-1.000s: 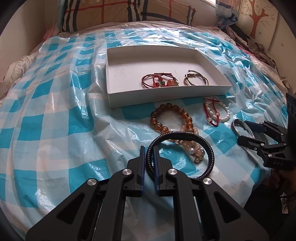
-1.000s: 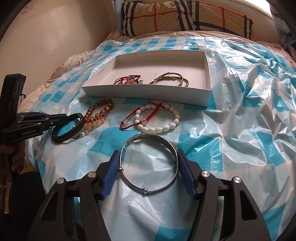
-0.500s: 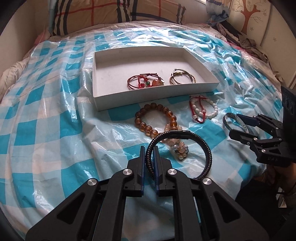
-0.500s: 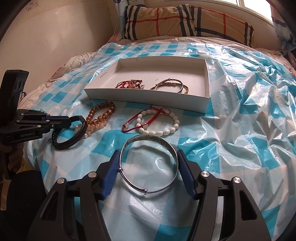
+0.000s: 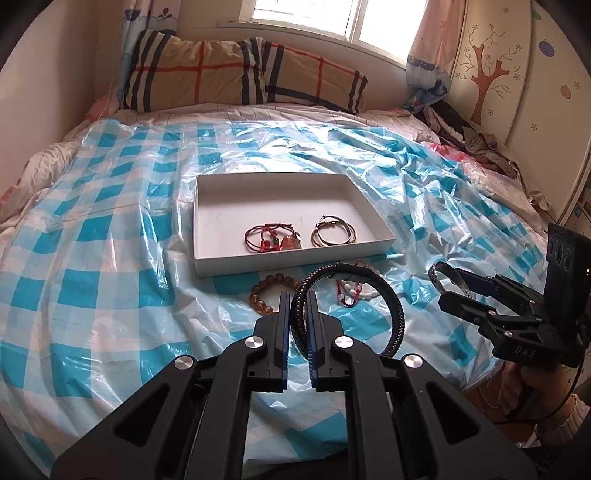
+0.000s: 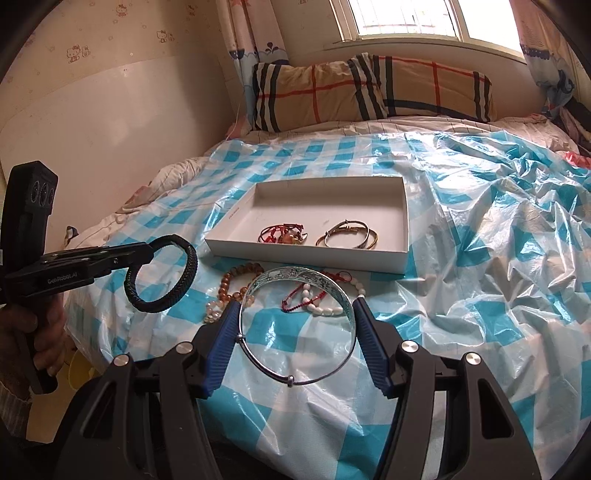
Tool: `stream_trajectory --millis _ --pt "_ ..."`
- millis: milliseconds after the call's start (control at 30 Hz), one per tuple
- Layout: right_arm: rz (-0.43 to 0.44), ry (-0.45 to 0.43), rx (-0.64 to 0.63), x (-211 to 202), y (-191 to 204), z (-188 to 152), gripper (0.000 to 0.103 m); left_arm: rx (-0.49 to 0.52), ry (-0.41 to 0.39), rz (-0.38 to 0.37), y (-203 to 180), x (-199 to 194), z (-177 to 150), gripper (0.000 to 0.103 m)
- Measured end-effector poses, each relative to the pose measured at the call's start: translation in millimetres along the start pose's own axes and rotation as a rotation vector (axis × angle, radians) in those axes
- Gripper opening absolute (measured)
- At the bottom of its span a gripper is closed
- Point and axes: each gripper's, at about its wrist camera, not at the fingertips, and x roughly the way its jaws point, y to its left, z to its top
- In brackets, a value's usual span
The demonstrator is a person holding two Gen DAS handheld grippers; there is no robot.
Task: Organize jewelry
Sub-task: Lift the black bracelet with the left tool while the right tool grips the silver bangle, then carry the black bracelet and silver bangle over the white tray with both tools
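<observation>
Above checkered sheet: left gripper (image 5: 297, 306) pinches black braided bracelet (image 5: 391, 314), right gripper (image 6: 295, 325) clamps silver bangle (image 6: 295, 325) across width. Carry level over white box (image 5: 291, 266), lower, release separately.

We are in a bedroom of a home. A bed (image 5: 110, 229) fills nearly all we see, covered by a crinkled blue-and-white checked plastic sheet (image 6: 498, 258). At the far end a tan plaid pillow (image 5: 236, 74) lies against the wall below a bright window (image 6: 406, 18) with patterned curtains (image 6: 255, 33). On the left wall we see cartoon-cat wallpaper (image 6: 77, 51); on the far right stands a wardrobe door with a tree decal (image 5: 487, 70), and crumpled clothes (image 5: 465, 133) lie heaped beside it.
</observation>
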Motion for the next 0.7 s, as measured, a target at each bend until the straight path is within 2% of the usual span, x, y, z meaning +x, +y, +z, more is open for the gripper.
stream_trajectory --millis 200,700 --pt "0.014 -0.053 -0.004 -13.0 7.2 11.1 0.060 0.024 -0.039 0.028 -10.0 -9.5 5.2 0.007" --pt "0.021 -0.080 -0.010 -6.9 10.2 19.8 0.060 0.074 -0.096 0.111 -18.6 -9.6 13.9 0.007"
